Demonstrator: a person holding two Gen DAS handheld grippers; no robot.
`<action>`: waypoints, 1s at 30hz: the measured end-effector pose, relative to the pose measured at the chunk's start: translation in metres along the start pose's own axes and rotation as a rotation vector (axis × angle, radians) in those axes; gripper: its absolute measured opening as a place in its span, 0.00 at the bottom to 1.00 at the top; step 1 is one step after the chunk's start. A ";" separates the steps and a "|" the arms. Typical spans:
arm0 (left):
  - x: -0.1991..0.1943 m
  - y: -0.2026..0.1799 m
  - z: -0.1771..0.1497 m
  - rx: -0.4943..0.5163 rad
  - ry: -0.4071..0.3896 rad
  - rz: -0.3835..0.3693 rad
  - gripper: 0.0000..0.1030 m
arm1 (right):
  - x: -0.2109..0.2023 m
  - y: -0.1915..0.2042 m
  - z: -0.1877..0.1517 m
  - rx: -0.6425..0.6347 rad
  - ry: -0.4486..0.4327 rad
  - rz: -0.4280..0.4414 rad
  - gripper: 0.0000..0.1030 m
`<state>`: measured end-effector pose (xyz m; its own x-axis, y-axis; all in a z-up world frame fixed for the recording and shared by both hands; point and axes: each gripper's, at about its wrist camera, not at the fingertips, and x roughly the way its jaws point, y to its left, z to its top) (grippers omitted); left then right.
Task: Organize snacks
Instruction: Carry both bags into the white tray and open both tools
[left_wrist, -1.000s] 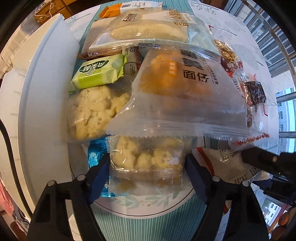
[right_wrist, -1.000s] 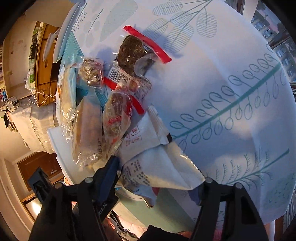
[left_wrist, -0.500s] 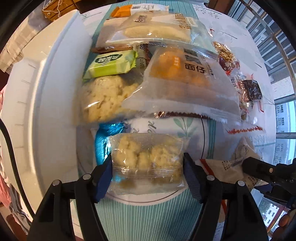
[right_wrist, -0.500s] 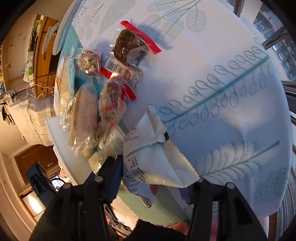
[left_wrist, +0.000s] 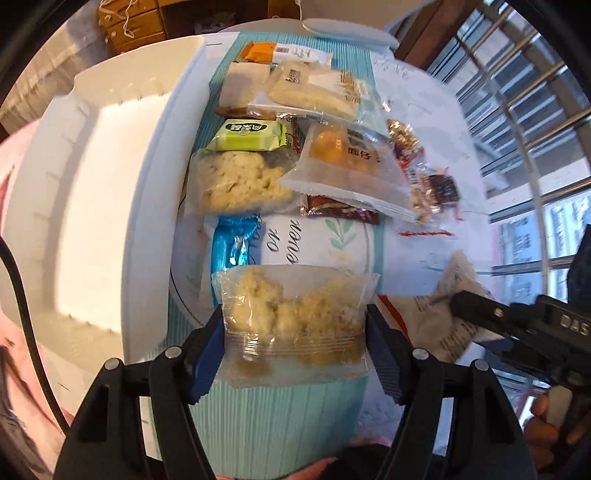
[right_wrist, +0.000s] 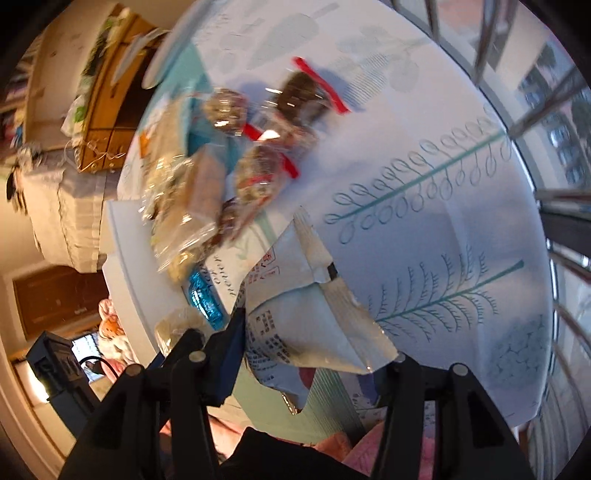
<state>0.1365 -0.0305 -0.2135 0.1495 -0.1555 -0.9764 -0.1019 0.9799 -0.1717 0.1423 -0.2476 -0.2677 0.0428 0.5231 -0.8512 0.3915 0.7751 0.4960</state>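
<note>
My left gripper (left_wrist: 295, 332) is shut on a clear pack of pale crumbly snack (left_wrist: 293, 317) and holds it above the teal placemat (left_wrist: 273, 417). My right gripper (right_wrist: 314, 354) is shut on a white printed pouch (right_wrist: 310, 310), lifted over the tablecloth; it also shows in the left wrist view (left_wrist: 443, 317). A pile of snacks lies further back: a green pack (left_wrist: 247, 134), a second crumbly pack (left_wrist: 236, 181), an orange-filled frosted pack (left_wrist: 351, 166) and a blue wrapper (left_wrist: 232, 243).
A white foam box (left_wrist: 92, 206) stands left of the pile. Small red-edged nut and date packs (right_wrist: 295, 99) lie on the white leaf-print tablecloth (right_wrist: 443, 221). Window bars (left_wrist: 517, 92) run along the right side. A wooden cabinet (right_wrist: 107, 110) stands behind.
My left gripper has pulled the crumbly pack back out from under the orange pack, away from the pile. My right gripper has lifted and drawn back with the white pouch.
</note>
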 end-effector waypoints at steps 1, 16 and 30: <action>-0.004 0.003 -0.004 -0.006 -0.010 -0.022 0.67 | -0.003 0.003 -0.002 -0.014 -0.011 -0.006 0.51; -0.081 0.086 -0.030 0.038 -0.083 -0.202 0.67 | -0.024 0.081 -0.069 -0.129 -0.189 -0.033 0.51; -0.118 0.184 -0.022 0.036 -0.159 -0.183 0.67 | -0.007 0.161 -0.133 -0.205 -0.294 0.044 0.52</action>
<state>0.0788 0.1656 -0.1329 0.3159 -0.3124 -0.8959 -0.0236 0.9414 -0.3366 0.0826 -0.0794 -0.1594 0.3296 0.4562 -0.8266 0.1924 0.8247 0.5319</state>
